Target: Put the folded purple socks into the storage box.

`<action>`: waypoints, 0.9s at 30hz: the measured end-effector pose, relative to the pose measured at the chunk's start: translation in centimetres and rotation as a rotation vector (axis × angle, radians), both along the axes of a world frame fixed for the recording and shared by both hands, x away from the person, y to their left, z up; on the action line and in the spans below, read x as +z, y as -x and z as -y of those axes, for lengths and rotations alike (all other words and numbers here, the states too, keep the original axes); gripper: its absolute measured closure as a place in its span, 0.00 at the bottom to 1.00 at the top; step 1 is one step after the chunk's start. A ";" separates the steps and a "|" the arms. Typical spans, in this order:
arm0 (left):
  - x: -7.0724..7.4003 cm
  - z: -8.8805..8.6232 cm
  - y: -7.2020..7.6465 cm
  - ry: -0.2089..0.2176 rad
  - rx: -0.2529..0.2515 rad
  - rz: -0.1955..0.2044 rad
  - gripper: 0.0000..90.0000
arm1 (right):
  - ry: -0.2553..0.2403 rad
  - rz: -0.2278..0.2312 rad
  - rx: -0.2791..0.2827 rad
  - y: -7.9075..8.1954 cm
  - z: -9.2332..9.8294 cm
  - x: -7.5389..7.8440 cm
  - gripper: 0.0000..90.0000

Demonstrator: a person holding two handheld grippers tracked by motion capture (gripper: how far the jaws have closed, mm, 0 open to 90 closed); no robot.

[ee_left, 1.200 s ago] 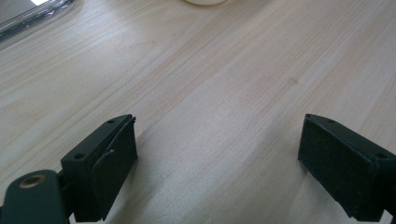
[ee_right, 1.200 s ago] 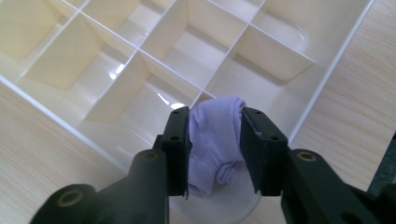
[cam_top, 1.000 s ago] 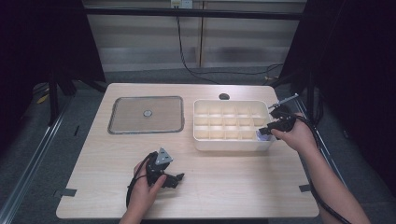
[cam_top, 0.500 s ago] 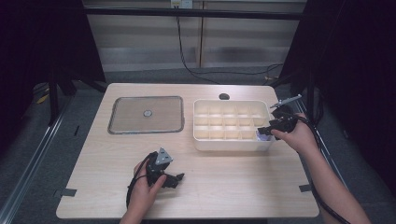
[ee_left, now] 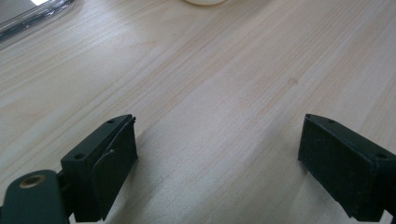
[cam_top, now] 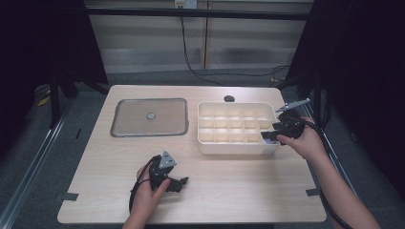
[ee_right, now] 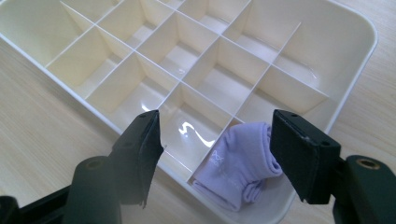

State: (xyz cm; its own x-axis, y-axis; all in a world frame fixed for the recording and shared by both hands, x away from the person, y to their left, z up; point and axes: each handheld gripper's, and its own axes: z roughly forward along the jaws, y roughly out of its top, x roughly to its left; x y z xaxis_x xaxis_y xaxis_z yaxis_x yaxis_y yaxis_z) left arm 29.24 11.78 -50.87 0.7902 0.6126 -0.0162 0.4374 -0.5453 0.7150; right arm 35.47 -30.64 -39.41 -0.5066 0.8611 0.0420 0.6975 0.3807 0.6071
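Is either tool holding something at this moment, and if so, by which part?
Nothing is held. The right tool has just been opening above the folded purple sock in the tray; the left tool is open over the table.

Left gripper (cam_top: 180, 182) low, jaws wide apart, right gripper (ee_right: 217, 140) jaws just opened (nothing pinched)

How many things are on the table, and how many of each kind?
Divided box: 1
Clear lid: 1
Purple sock, folded in a corner compartment of the box: 1
Grippers, left and right: 2
Total: 5
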 end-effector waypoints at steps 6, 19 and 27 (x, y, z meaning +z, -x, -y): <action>0.0 0.0 0.0 0.000 0.000 0.000 0.12 | -0.030 0.015 0.016 0.7 0.0 0.1 0.37; 0.0 0.0 0.0 0.000 0.000 0.000 0.12 | -0.072 0.039 0.056 2.1 -0.1 0.1 0.36; 0.0 0.0 0.0 0.001 0.000 0.000 0.12 | -0.072 0.040 0.096 3.0 -1.1 -0.1 0.35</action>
